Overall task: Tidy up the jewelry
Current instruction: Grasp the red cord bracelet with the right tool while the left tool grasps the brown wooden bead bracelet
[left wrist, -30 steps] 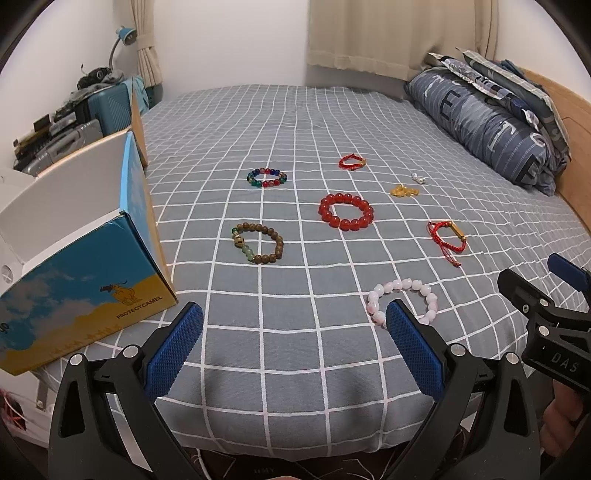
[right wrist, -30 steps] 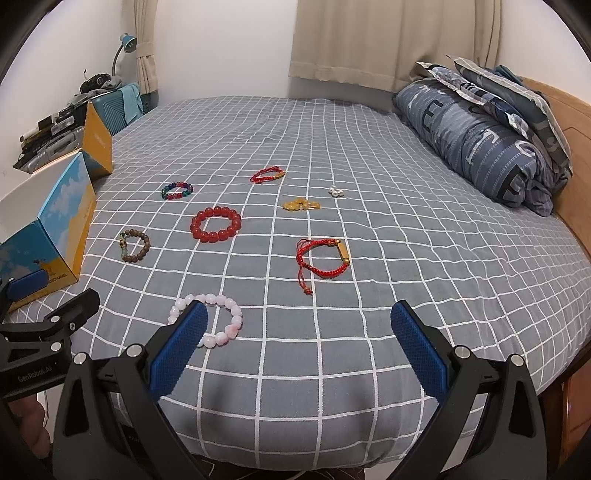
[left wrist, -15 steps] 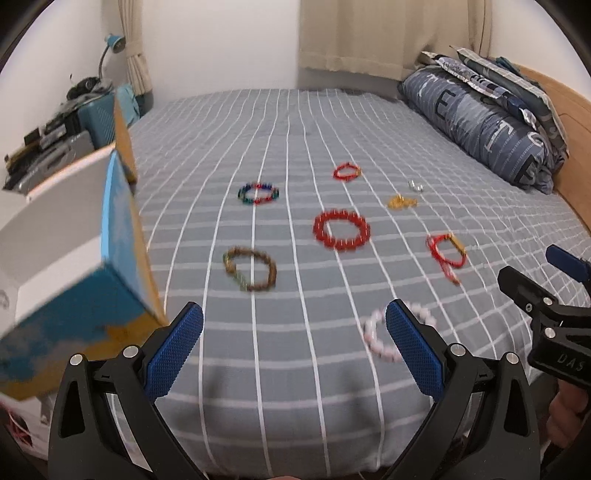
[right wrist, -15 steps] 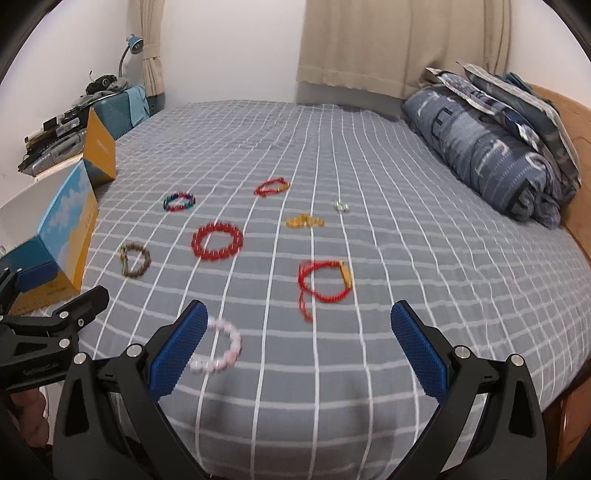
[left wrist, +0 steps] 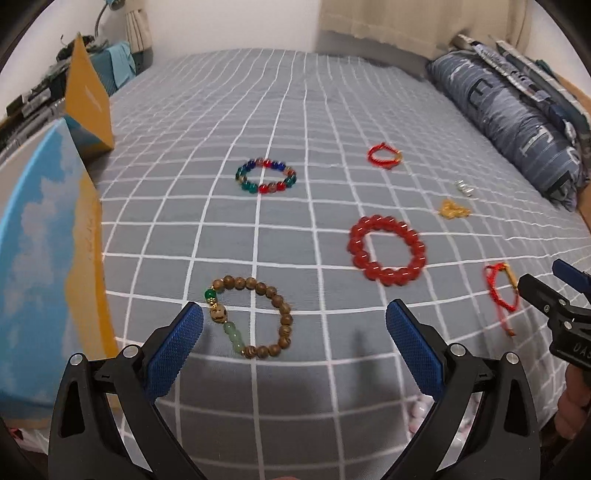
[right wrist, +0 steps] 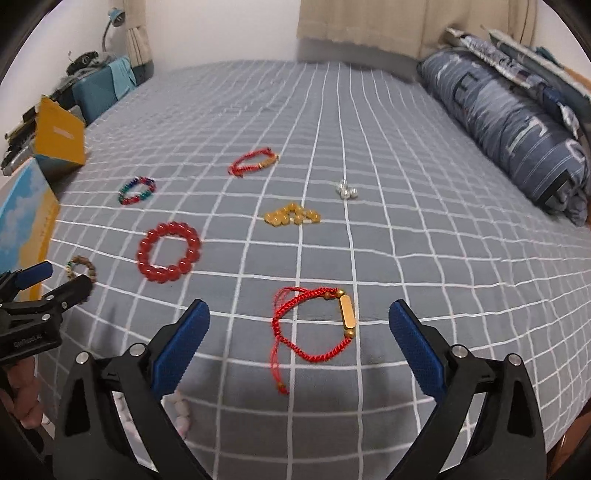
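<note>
Several bracelets lie on the grey checked bedspread [left wrist: 295,110]. My left gripper [left wrist: 294,330] is open and empty, just short of a brown wooden bead bracelet [left wrist: 251,317]. Beyond it lie a red bead bracelet [left wrist: 386,250] and a multicolour bead bracelet [left wrist: 265,175]. My right gripper [right wrist: 299,332] is open and empty, its fingers either side of a red cord bracelet with a gold bar [right wrist: 314,323]. A pink bead bracelet [right wrist: 181,410] is partly hidden under its left finger. A gold bead cluster [right wrist: 291,216], silver beads [right wrist: 346,190] and another red cord bracelet [right wrist: 253,161] lie farther back.
A blue-and-yellow open box [left wrist: 48,266] stands at the bed's left edge, close to my left gripper, with its yellow lid [left wrist: 88,103] raised behind. Dark patterned pillows [right wrist: 509,118] line the right side. Clutter and a lamp [right wrist: 110,22] stand off the bed at left.
Both grippers have moved forward and lower over the bed. The wooden bracelet and the red cord bracelet now lie near the fingertips; the pink bracelet has slipped under the fingers.
</note>
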### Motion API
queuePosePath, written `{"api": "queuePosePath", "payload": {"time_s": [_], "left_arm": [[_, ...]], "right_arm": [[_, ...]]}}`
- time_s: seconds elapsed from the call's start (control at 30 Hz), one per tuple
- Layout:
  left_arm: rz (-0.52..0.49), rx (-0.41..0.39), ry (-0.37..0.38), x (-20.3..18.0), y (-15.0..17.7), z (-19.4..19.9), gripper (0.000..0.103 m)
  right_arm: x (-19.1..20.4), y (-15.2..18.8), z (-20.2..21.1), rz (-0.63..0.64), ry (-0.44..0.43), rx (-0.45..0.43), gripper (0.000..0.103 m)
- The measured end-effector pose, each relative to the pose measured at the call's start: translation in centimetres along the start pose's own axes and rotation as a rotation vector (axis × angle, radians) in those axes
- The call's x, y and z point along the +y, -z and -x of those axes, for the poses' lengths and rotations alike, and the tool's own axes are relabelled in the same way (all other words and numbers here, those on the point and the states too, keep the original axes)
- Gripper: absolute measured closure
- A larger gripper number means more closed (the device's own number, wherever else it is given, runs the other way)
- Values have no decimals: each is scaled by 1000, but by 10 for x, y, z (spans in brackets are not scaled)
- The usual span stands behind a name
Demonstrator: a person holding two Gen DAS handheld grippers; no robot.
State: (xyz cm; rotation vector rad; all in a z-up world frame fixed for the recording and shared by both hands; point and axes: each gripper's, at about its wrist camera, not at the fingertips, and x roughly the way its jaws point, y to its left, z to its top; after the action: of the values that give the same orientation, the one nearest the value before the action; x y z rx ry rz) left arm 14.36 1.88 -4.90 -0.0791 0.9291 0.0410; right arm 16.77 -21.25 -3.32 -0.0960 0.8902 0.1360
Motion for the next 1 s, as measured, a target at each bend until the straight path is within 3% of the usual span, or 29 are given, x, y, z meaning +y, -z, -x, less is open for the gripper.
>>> {"api": "queuePosePath", "payload": {"time_s": [0.27,0.57,0.7,0.83,1.0], "left_arm": [[27,53,2,11,1,-30,6],[17,31,-22,10,5,-40,7],[14,35,-35,11,5,-39,15],[-3,37,-50,11,7,-36,21],[-14,29,-57,11,10,-31,42]], "right_arm": [[-7,0,-37,-24,34,62,13],[-9,5,-53,-41,21,108,24],[-9,7,-57,-51,16,122,31],[-8,6,-56,-53,9,124,45],[-7,7,-55,-53,5,121,57]]}}
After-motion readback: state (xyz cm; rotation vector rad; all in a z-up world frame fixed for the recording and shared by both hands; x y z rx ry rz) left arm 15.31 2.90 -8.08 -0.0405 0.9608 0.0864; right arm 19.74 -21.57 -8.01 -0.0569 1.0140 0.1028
